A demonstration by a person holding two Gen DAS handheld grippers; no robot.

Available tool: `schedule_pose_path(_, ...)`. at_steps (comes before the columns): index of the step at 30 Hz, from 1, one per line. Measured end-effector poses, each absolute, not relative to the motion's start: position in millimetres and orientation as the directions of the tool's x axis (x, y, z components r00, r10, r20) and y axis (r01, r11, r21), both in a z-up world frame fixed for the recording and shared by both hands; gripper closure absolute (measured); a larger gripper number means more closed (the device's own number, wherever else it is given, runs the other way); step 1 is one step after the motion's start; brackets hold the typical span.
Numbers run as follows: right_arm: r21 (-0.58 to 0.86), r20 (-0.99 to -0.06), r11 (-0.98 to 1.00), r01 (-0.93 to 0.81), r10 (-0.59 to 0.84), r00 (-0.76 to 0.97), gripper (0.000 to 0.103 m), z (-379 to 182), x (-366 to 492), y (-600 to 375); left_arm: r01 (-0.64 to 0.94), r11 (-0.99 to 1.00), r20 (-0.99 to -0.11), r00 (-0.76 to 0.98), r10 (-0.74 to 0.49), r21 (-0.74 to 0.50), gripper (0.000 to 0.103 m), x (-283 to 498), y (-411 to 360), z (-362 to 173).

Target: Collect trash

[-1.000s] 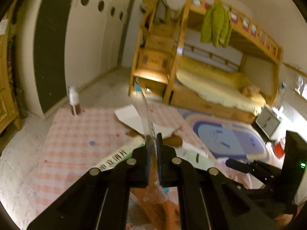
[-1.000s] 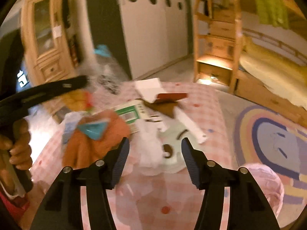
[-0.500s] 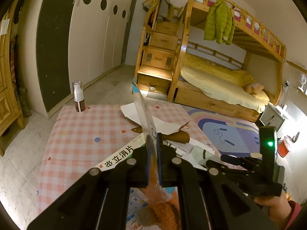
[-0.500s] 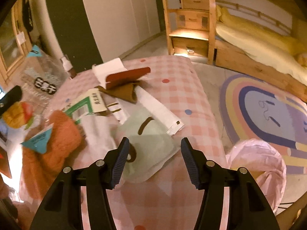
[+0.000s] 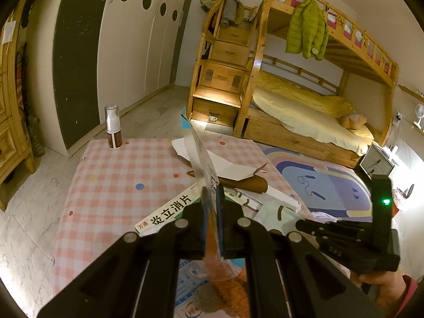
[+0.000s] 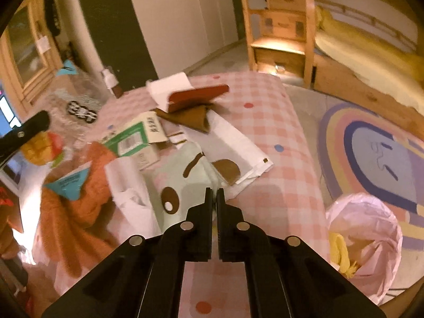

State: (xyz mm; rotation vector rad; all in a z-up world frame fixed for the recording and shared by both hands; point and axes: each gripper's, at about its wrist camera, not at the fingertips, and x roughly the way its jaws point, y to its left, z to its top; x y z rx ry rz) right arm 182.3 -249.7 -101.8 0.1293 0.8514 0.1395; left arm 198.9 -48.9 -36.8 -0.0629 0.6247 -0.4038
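Pinching a clear plastic snack bag (image 5: 205,175), the left gripper (image 5: 212,201) has its jaws clamped tight on the bag, which stands up edge-on between the fingers and sticks out forward past the tips. From the right wrist view that same bag (image 6: 76,106) shows off to the left, crinkly with a dark logo and a fruit picture on it.

The right gripper (image 6: 214,198) has just been closing and its jaws are now nearly together right at the near edge of a pale green wrapper with brown blobs (image 6: 185,175). Honestly can't tell if the pads actually caught that edge or just shut beside it.

Just ahead of the right gripper on the checkered worktop (image 6: 265,122) sits the rest of the mess: a white paper sleeve (image 6: 235,145), a brown paper piece (image 6: 190,118), a green and white medicine box (image 6: 135,137). To its left there's a crumpled white tissue (image 6: 127,182) on an orange fuzzy cloth (image 6: 79,212). Down to the right, off the worktop edge, is a pink trash bag (image 6: 371,238) with something yellow in it.

Far ahead-left of the left gripper, a small spray bottle (image 5: 112,127) stands upright near the worktop's back corner.
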Motion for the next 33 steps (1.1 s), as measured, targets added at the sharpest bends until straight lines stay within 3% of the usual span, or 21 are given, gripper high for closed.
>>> schedule_pose_path(3,0.131,-0.736,0.989,-0.074,0.147,0.661,0.074,-101,181,-247,0.346,0.921,-0.556,0.737,-0.384,-0.179,0.099,199,-49,-37)
schedule_pose_path(4,0.125,-0.739,0.989,-0.073,0.142,0.659,0.062,-102,183,-246,0.346,0.92,-0.556,0.735,-0.387,-0.182,0.099,199,-49,-37)
schedule_pose_path(8,0.095,-0.769,0.994,-0.059,0.111,0.629,0.046,-114,195,-243,0.348,0.92,-0.557,0.735,-0.387,-0.181,0.099,198,-49,-37)
schedule_pose_path(17,0.099,-0.778,0.991,-0.092,0.134,0.613,0.039,-120,199,-237,0.342,0.923,-0.566,0.732,-0.378,-0.175,0.099,196,-49,-39)
schedule_pose_path(19,0.093,-0.779,0.99,-0.105,0.138,0.612,0.046,-120,196,-235,0.338,0.925,-0.57,0.731,-0.375,-0.175,0.099,197,-50,-39)
schedule_pose_path(20,0.128,-0.776,0.984,-0.123,0.176,0.605,0.063,-119,195,-235,0.337,0.925,-0.571,0.731,-0.374,-0.175,0.099,198,-50,-39)
schedule_pose_path(21,0.143,-0.777,0.983,-0.118,0.186,0.602,0.069,-119,194,-235,0.334,0.926,-0.571,0.732,-0.372,-0.175,0.099,197,-49,-40)
schedule_pose_path(22,0.154,-0.78,0.981,-0.116,0.193,0.595,0.092,-119,194,-234,0.333,0.927,-0.573,0.731,-0.371,-0.175,0.099,199,-51,-39)
schedule_pose_path(23,0.188,-0.777,0.974,-0.124,0.225,0.587,0.101,-118,193,-236,0.332,0.927,-0.572,0.731,-0.371,-0.176,0.099,198,-50,-39)
schedule_pose_path(28,0.24,-0.675,0.961,-0.14,0.269,0.687,0.101,-88,173,-238,0.339,0.922,-0.551,0.741,-0.383,-0.184,0.099,197,-47,-35)
schedule_pose_path(33,0.242,-0.514,0.966,-0.089,0.206,0.833,0.102,-42,132,-253,0.411,0.879,-0.462,0.747,-0.478,-0.244,0.099,185,-46,-20)
